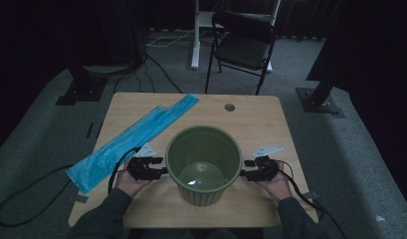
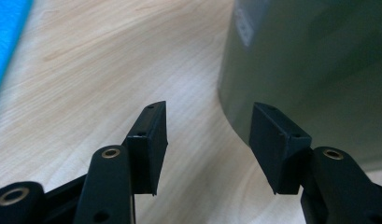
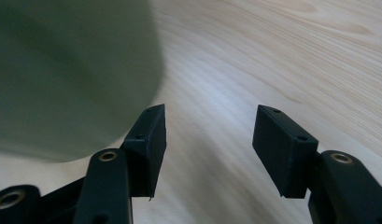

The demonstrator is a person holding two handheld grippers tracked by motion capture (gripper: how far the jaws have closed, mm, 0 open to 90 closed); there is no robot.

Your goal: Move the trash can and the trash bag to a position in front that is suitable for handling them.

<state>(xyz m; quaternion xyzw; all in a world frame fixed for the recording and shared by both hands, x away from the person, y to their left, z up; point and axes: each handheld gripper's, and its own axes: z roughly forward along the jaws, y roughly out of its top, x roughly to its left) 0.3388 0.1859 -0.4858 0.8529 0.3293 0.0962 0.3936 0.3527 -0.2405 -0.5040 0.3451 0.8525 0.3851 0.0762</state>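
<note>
1. Green bucket (image 1: 203,164) stands upright at lower centre of the frame on the bench (image 1: 255,119); blue bag (image 1: 134,134) lies at left.
2. Left gripper (image 1: 161,171) just beside its left wall, jaws spread, empty; right gripper (image 1: 246,174) beside its right wall, likewise spread.

Green pot (image 1: 203,164), blue bag (image 1: 134,137)

Green bucket (image 1: 203,164) blocks the middle; bare table (image 1: 260,122) (seemingly) beyond.

My high view is dim and murky at its edges; my gripper views are brighter, though the green pot (image 3: 72,70) blurs.
</note>
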